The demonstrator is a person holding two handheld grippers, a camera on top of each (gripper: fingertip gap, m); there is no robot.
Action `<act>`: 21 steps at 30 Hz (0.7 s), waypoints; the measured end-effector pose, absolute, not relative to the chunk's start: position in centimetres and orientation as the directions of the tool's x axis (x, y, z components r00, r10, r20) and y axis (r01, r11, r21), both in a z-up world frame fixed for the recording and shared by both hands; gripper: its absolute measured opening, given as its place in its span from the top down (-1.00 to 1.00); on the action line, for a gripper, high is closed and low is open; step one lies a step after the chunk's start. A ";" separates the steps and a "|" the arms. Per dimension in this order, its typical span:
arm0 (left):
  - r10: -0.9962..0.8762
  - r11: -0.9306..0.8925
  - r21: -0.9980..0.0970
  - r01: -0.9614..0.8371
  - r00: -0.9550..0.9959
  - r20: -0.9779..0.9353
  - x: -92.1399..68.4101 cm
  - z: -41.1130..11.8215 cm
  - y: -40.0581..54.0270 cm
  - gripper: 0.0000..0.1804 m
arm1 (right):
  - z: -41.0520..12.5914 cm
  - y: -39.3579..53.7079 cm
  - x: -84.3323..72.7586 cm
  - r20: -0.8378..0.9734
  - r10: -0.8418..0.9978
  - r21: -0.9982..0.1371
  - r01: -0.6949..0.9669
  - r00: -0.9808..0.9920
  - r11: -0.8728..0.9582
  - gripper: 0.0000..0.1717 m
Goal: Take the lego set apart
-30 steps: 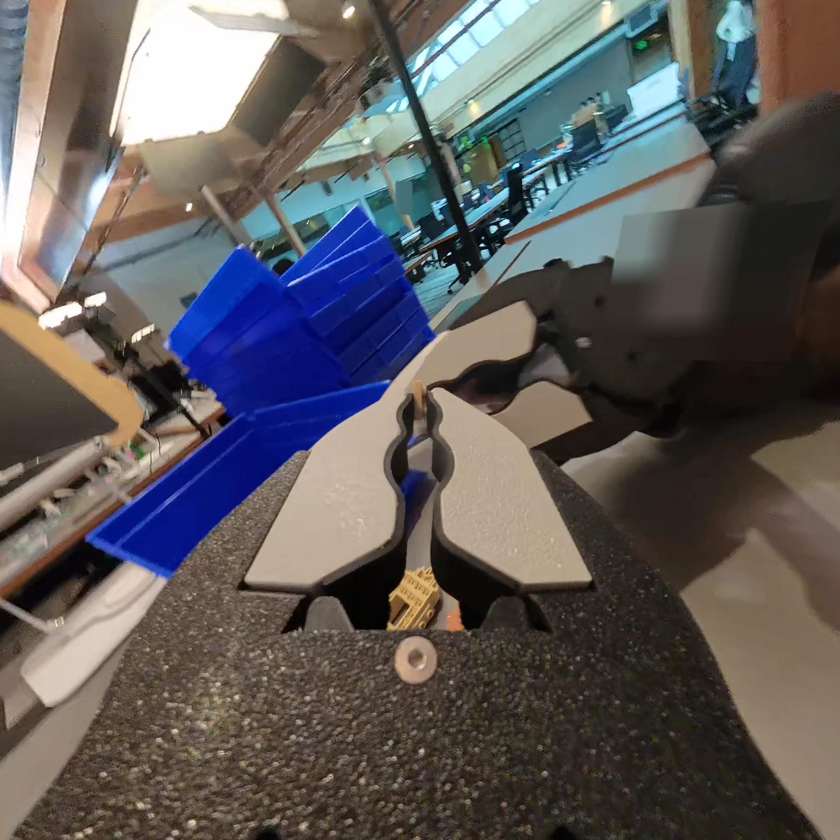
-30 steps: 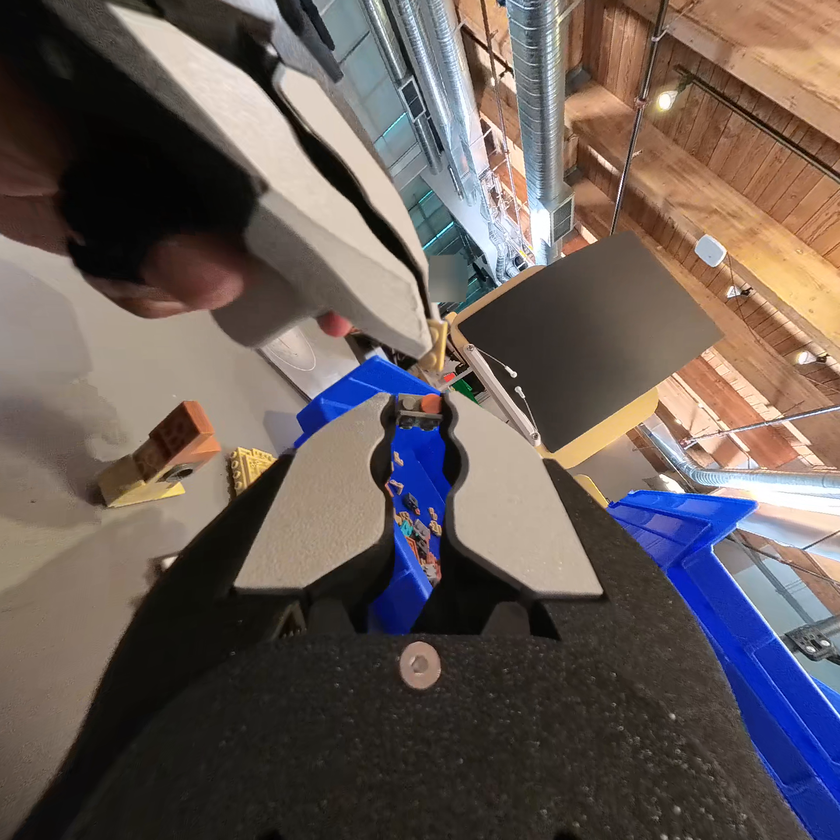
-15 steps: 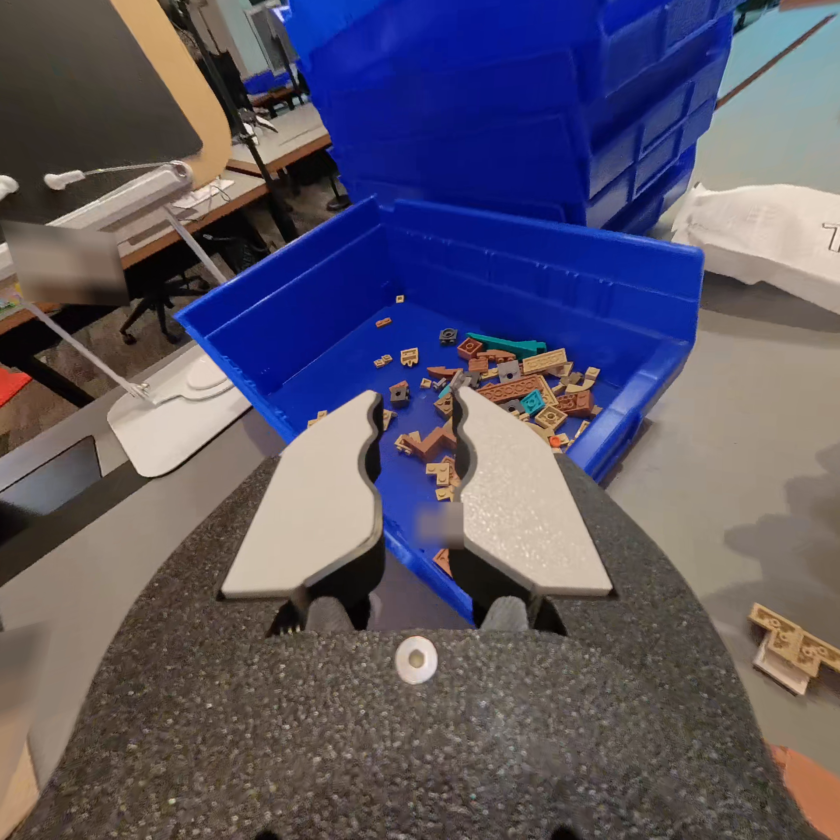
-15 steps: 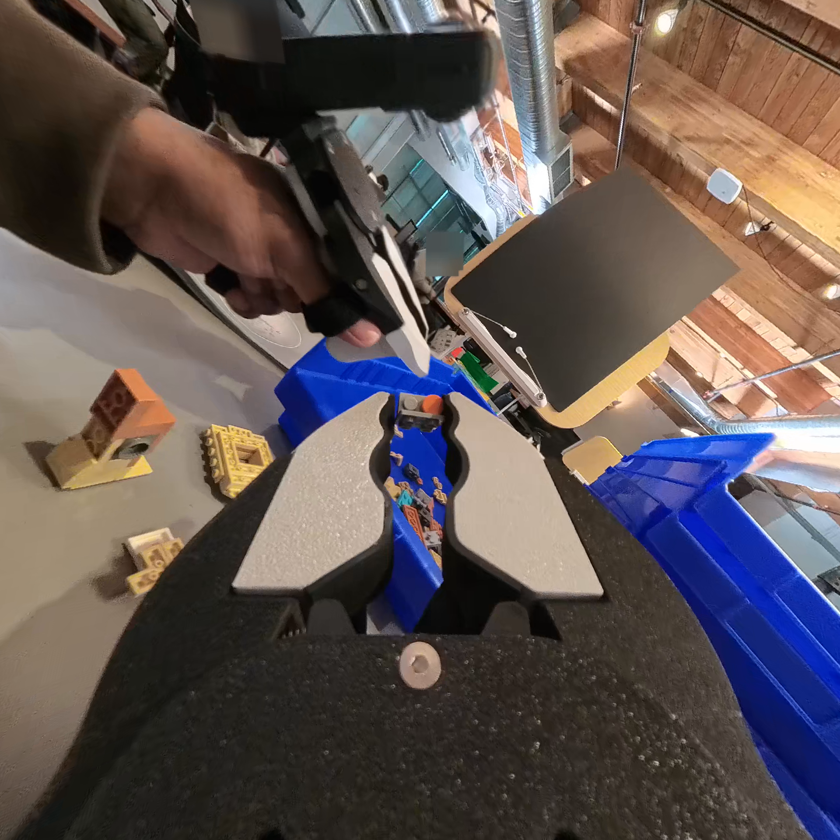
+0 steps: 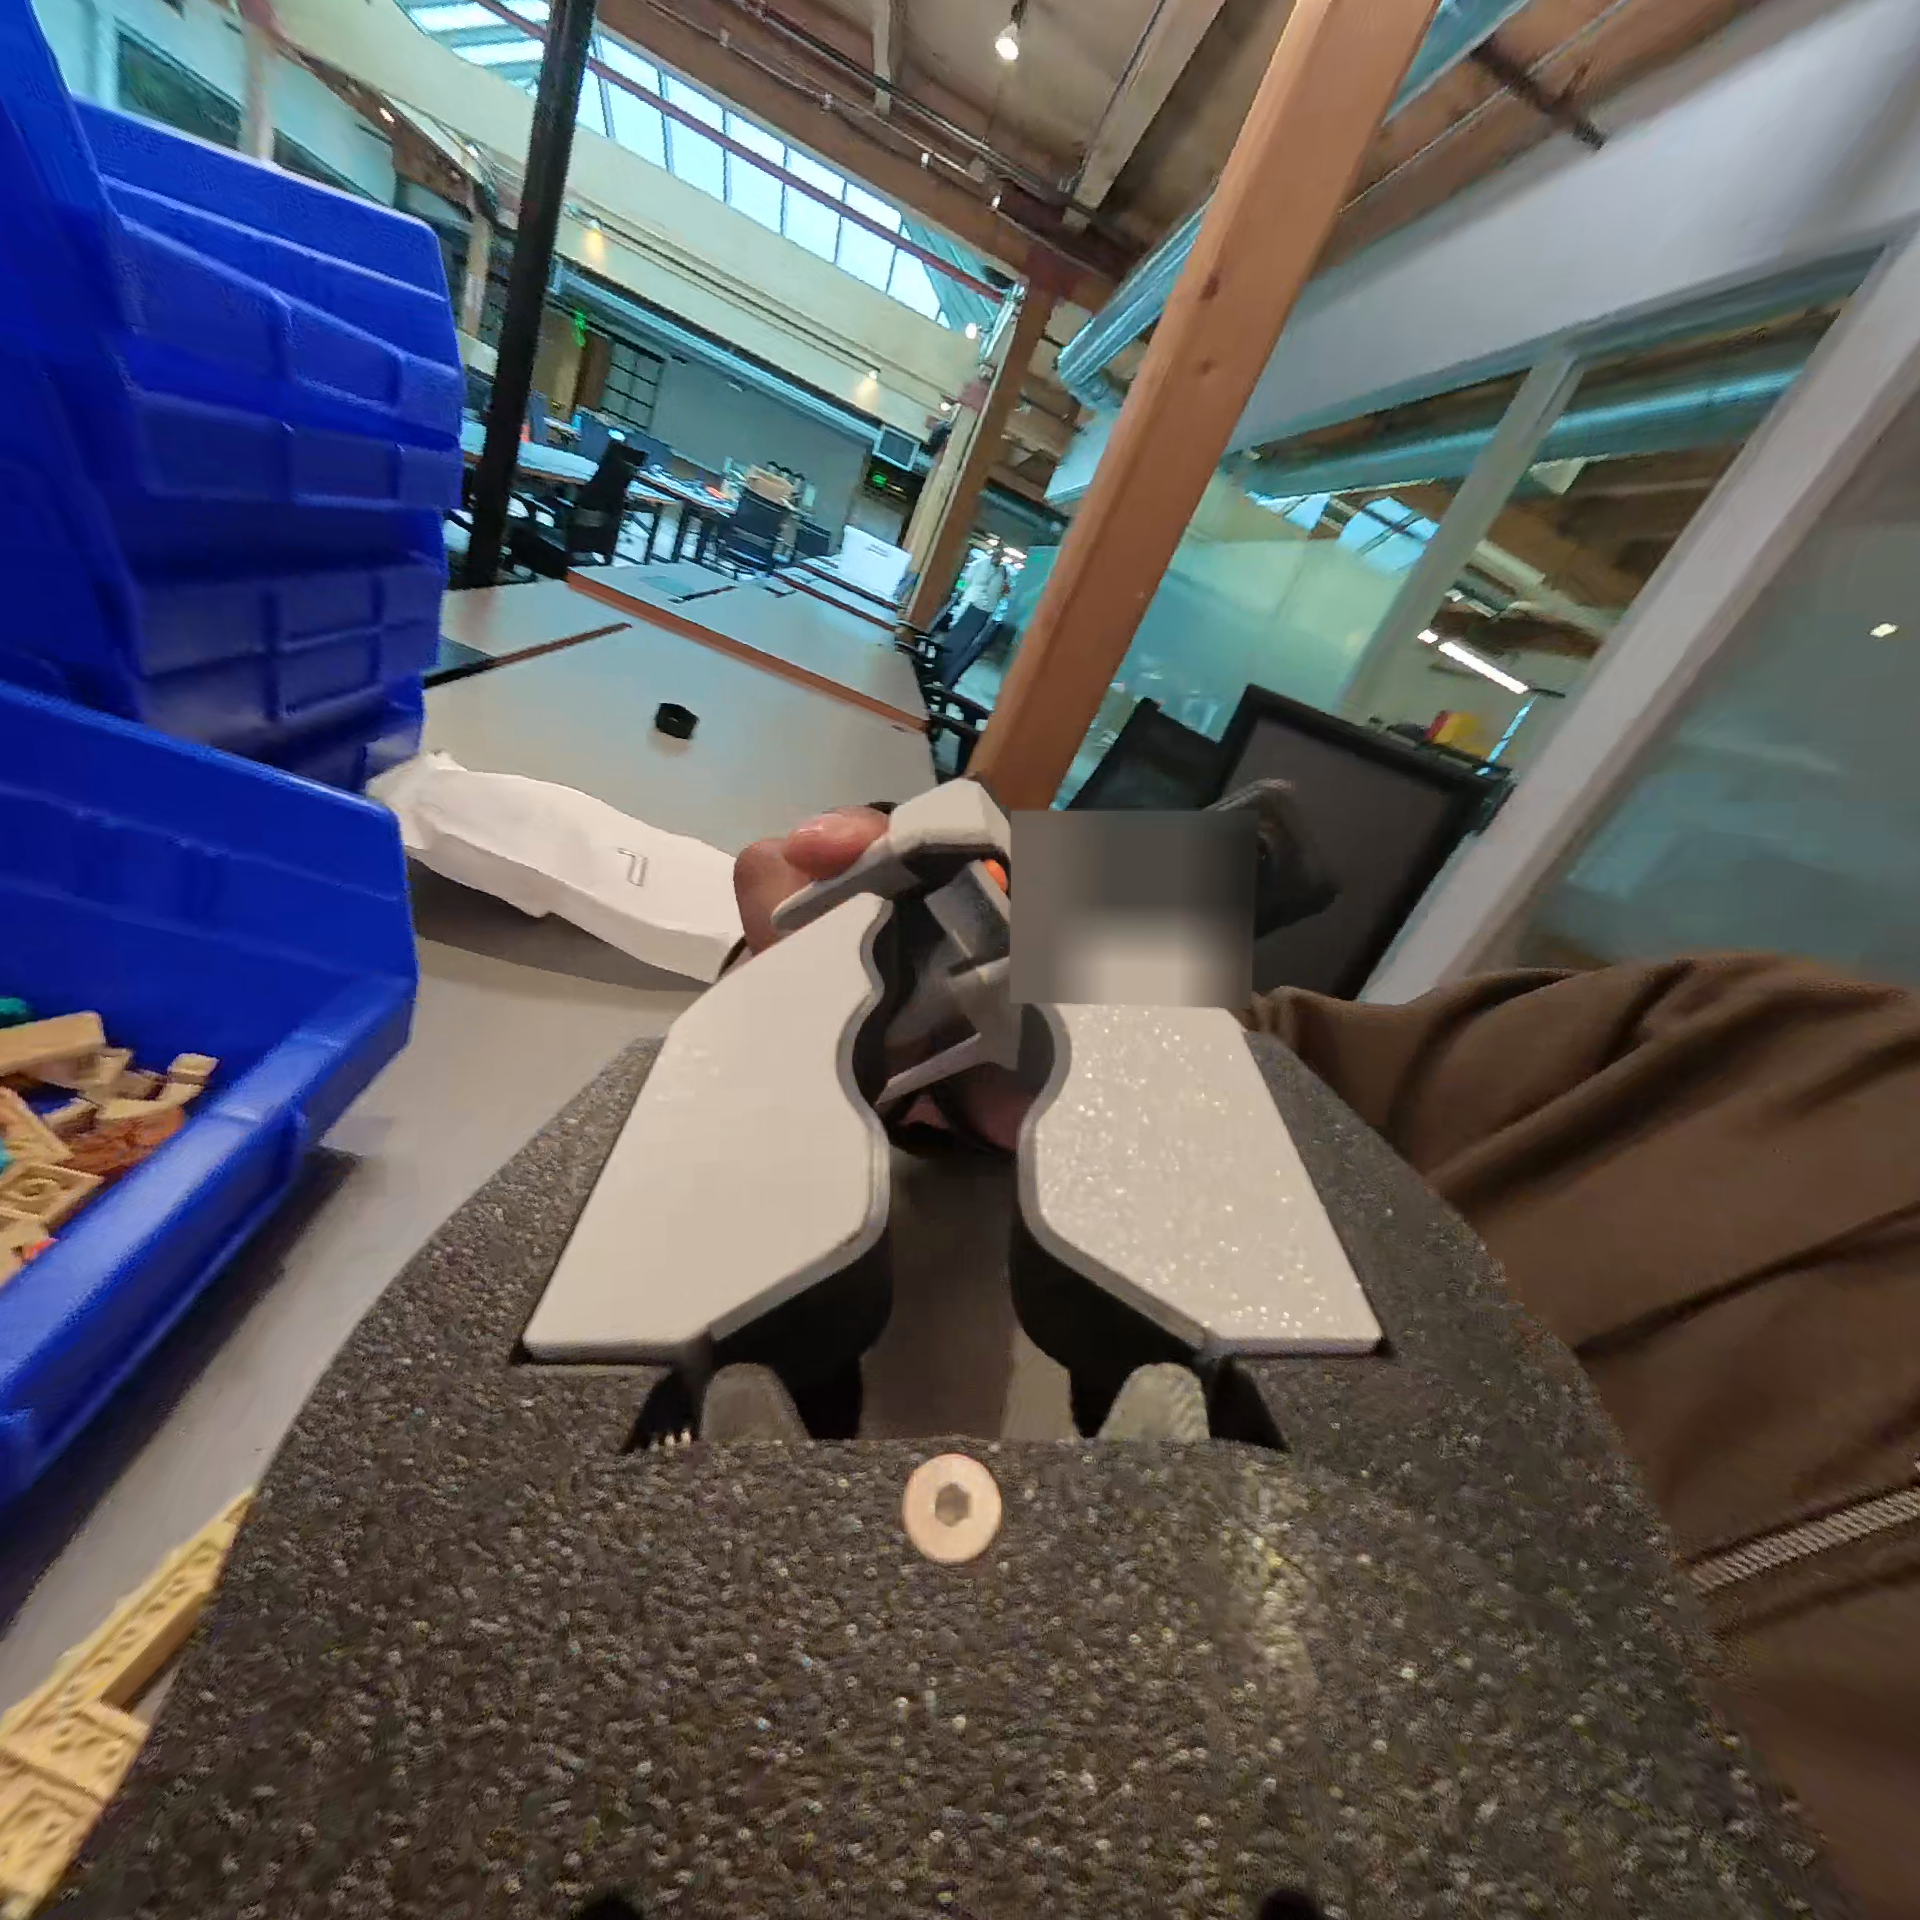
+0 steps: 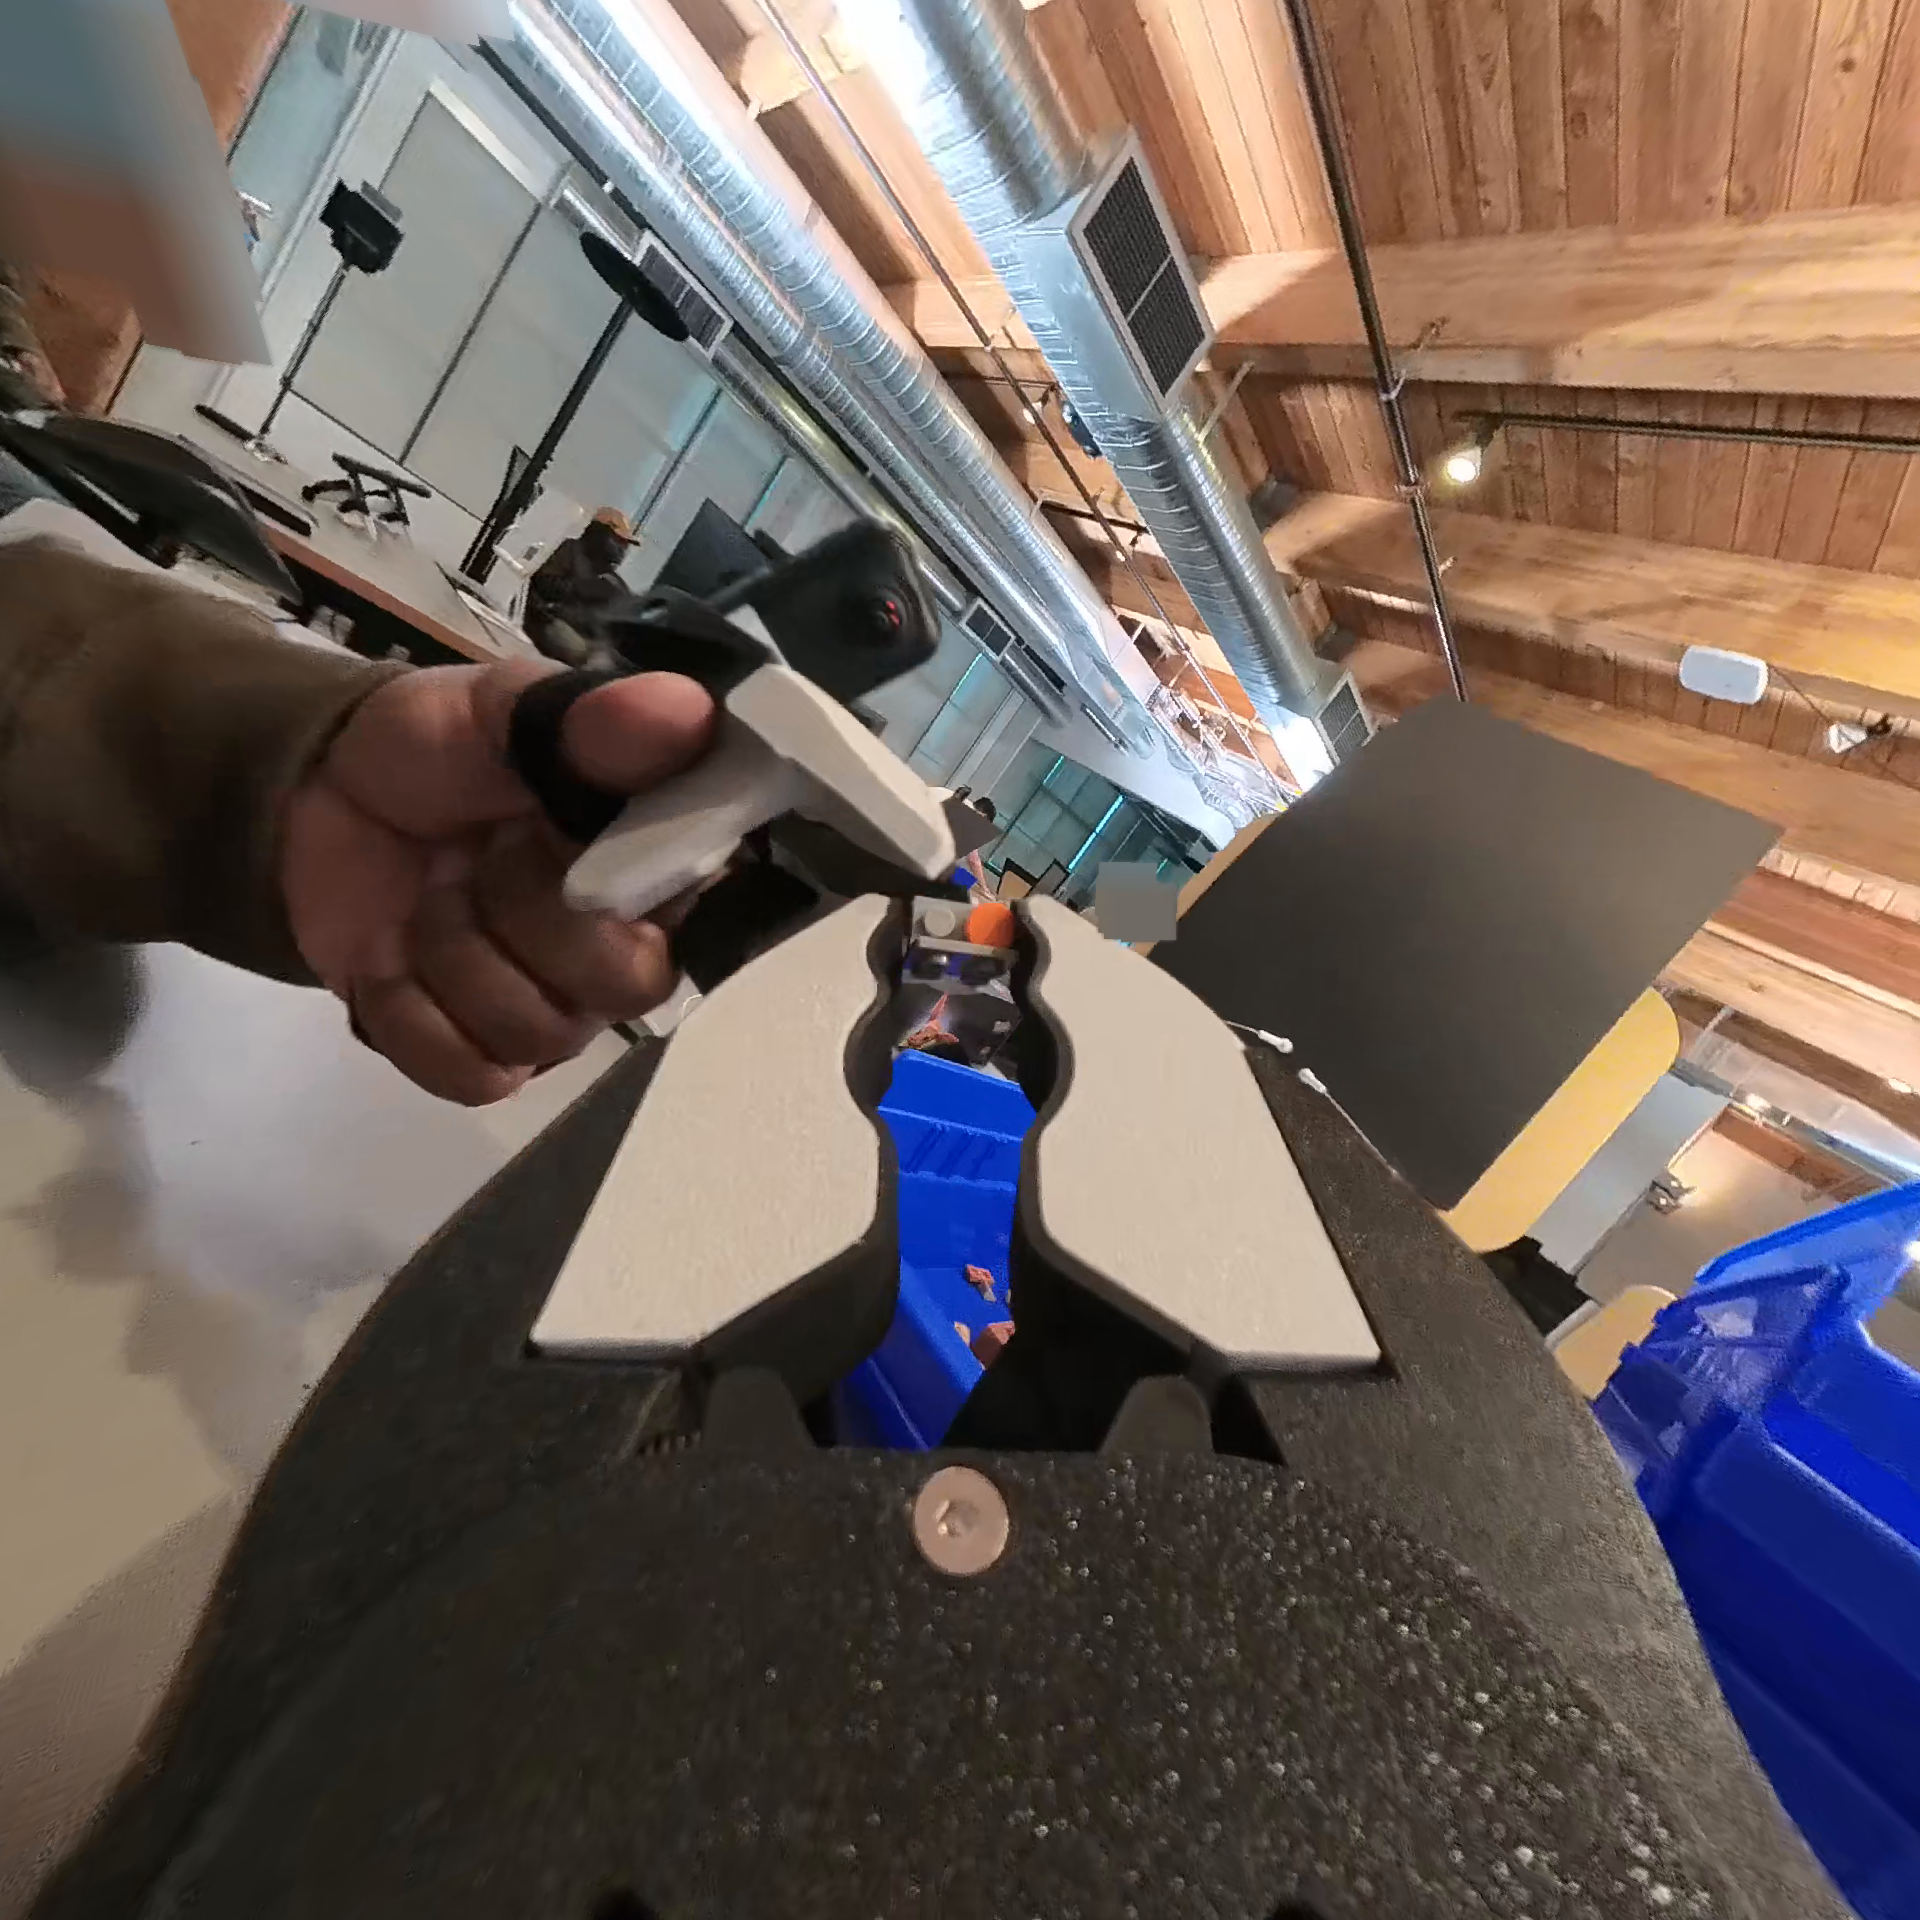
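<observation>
right tongs (image 6: 961,925) pinch a small grey brick piece with an orange stud (image 6: 961,935), frame centre | left tongs (image 6: 940,873) just above it, tips near, spread state cannot tell | blue bin (image 6: 935,1174) below | grey tabletop (image 6: 208,1195) lower left

The right gripper (image 6: 961,920) points up and across the room, its two grey fingers (image 6: 748,1132) closed on a small grey brick piece with an orange stud (image 6: 966,930) at their tips. Just beside those tips, up and to the left, a hand (image 6: 416,862) in a brown sleeve (image 6: 135,727) holds the left gripper (image 6: 951,868), whose tip nearly meets the piece. Below, through the gap, sits a blue bin (image 6: 940,1174) with loose bricks; more blue bins (image 6: 1787,1455) stand at the right edge. A black board (image 6: 1455,987) hangs behind.
</observation>
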State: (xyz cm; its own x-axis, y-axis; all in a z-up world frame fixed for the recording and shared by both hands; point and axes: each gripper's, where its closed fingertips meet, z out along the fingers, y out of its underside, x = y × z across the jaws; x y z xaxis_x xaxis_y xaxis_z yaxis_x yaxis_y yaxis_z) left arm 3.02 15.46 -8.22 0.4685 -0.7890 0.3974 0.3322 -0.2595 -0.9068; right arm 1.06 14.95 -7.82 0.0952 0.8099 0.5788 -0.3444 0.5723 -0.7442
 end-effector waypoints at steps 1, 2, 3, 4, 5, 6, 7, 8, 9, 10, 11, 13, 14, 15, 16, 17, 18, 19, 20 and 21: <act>-0.792 -0.283 -0.895 0.346 0.442 0.421 3.0 -8.3 15.4 0.78 | -8.0 14.7 1.0 0.594 0.800 -0.735 -0.345 0.088 0.584 0.78; -0.796 -0.308 -0.884 0.352 0.414 0.442 3.1 -8.3 15.2 0.78 | -8.1 14.4 0.9 0.610 0.788 -0.725 -0.343 0.083 0.598 0.77; -0.800 -0.334 -0.876 0.349 0.387 0.459 3.2 -8.5 15.0 0.78 | -8.3 14.1 0.8 0.628 0.775 -0.713 -0.340 0.080 0.613 0.78; -0.806 -0.354 -0.871 0.342 0.360 0.469 3.5 -8.6 14.8 0.78 | -8.4 13.8 0.8 0.642 0.763 -0.703 -0.338 0.074 0.625 0.78; -0.812 -0.369 -0.867 0.335 0.337 0.476 3.7 -8.7 14.6 0.77 | -8.6 13.6 0.7 0.654 0.754 -0.695 -0.338 0.069 0.634 0.78; -0.817 -0.381 -0.866 0.325 0.320 0.480 3.9 -8.9 14.4 0.76 | -8.7 13.3 0.7 0.664 0.745 -0.688 -0.338 0.064 0.642 0.78; -0.820 -0.392 -0.866 0.311 0.309 0.482 4.1 -9.1 14.2 0.76 | -8.8 13.2 0.7 0.673 0.737 -0.681 -0.336 0.061 0.650 0.78; -0.824 -0.401 -0.867 0.294 0.298 0.482 4.3 -9.3 14.0 0.76 | -8.8 13.0 0.7 0.680 0.731 -0.675 -0.337 0.062 0.656 0.78; -0.829 -0.408 -0.869 0.280 0.285 0.481 4.6 -9.5 13.8 0.76 | -8.7 12.9 0.8 0.684 0.727 -0.670 -0.339 0.064 0.660 0.78; -0.837 -0.408 -0.873 0.268 0.271 0.474 4.8 -9.6 13.5 0.78 | -8.6 12.9 0.9 0.685 0.726 -0.667 -0.342 0.069 0.662 0.78; -0.844 -0.404 -0.875 0.267 0.261 0.469 4.9 -9.5 13.3 0.79 | -8.5 12.9 1.0 0.686 0.724 -0.664 -0.346 0.071 0.663 0.78; -0.850 -0.398 -0.878 0.267 0.254 0.462 5.0 -9.4 13.2 0.79 | -8.4 12.8 1.1 0.688 0.722 -0.660 -0.351 0.073 0.665 0.78; -0.852 -0.394 -0.880 0.265 0.254 0.457 5.0 -9.4 13.1 0.80 | -8.4 12.7 1.1 0.690 0.720 -0.657 -0.353 0.074 0.666 0.78; -0.855 -0.392 -0.881 0.264 0.250 0.455 5.0 -9.3 13.0 0.80 | -8.4 12.6 1.2 0.691 0.719 -0.656 -0.355 0.073 0.666 0.78; -0.856 -0.393 -0.881 0.265 0.245 0.455 5.0 -9.3 12.9 0.80 | -8.3 12.5 1.2 0.692 0.718 -0.654 -0.358 0.072 0.666 0.78; -0.857 -0.394 -0.879 0.267 0.239 0.457 5.0 -9.3 12.9 0.81 | -8.3 12.5 1.2 0.694 0.717 -0.652 -0.361 0.071 0.667 0.78; -0.857 -0.396 -0.877 0.274 0.233 0.459 5.0 -9.2 12.9 0.82 | -8.3 12.4 1.2 0.696 0.714 -0.649 -0.362 0.072 0.669 0.79; -0.855 -0.398 -0.871 0.290 0.228 0.466 4.9 -9.0 12.9 0.86 | -8.2 12.4 1.3 0.699 0.712 -0.646 -0.363 0.075 0.672 0.79; -0.851 -0.403 -0.863 0.305 0.223 0.476 4.8 -8.7 12.9 0.88 | -8.2 12.5 1.3 0.700 0.709 -0.643 -0.362 0.079 0.675 0.79; -0.849 -0.406 -0.862 0.305 0.224 0.479 4.9 -8.7 12.9 0.88 | -8.1 12.5 1.4 0.702 0.707 -0.640 -0.362 0.082 0.677 0.79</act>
